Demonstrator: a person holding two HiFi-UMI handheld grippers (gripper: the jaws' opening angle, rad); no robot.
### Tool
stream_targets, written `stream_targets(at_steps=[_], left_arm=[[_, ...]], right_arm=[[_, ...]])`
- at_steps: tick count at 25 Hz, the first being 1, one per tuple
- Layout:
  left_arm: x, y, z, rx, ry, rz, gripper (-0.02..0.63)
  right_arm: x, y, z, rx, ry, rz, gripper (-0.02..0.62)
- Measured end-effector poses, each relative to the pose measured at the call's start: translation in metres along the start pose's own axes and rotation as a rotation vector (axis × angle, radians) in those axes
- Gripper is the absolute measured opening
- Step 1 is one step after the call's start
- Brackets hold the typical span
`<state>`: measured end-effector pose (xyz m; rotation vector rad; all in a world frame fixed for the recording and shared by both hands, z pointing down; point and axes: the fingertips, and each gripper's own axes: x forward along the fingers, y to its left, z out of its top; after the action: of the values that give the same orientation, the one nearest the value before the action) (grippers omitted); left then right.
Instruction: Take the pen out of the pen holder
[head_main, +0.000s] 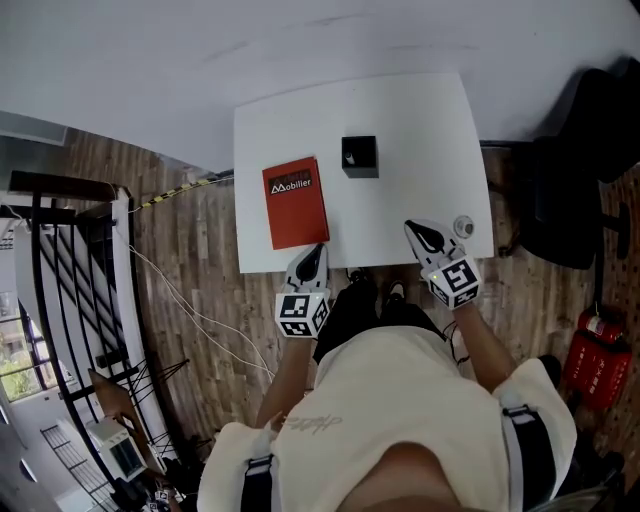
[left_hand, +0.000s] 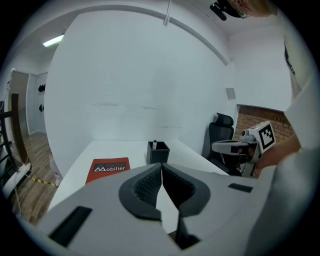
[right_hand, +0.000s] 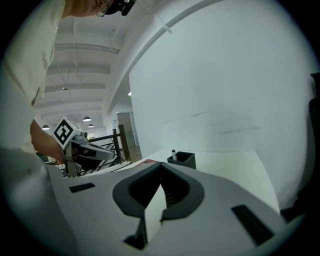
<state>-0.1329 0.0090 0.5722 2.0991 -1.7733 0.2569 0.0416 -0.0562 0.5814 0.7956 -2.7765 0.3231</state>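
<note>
Pen (left_hand: 155, 144) stands in holder (head_main: 359, 156), upper centre on table (head_main: 425, 130); left hand-held gripper (head_main: 319, 248) and right hand-held gripper (head_main: 411, 227) closed, empty.

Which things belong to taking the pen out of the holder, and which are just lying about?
For the job:
pen
holder
left tool
right tool

Lying about:
red booklet
small round object at the table edge
chair
extinguisher

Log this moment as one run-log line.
phase: pre-grasp | left gripper: jaws shut, empty | right gripper: jaws shut, empty | pen: in pen holder, untouched
</note>
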Motion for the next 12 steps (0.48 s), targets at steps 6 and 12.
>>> stream_targets(at_steps=[6, 12], left_arm=[[0.03, 0.018, 0.006, -0.018, -0.005, -0.064, 0.02], [0.068, 0.037, 0.055, 0.054, -0.068, -0.157, 0.02]], right_arm=[[0.009, -0.023, 0.024, -0.012, -0.017, -0.086, 0.008], [0.032, -0.038, 0.054, -0.012, -0.035, -0.179, 0.008]])
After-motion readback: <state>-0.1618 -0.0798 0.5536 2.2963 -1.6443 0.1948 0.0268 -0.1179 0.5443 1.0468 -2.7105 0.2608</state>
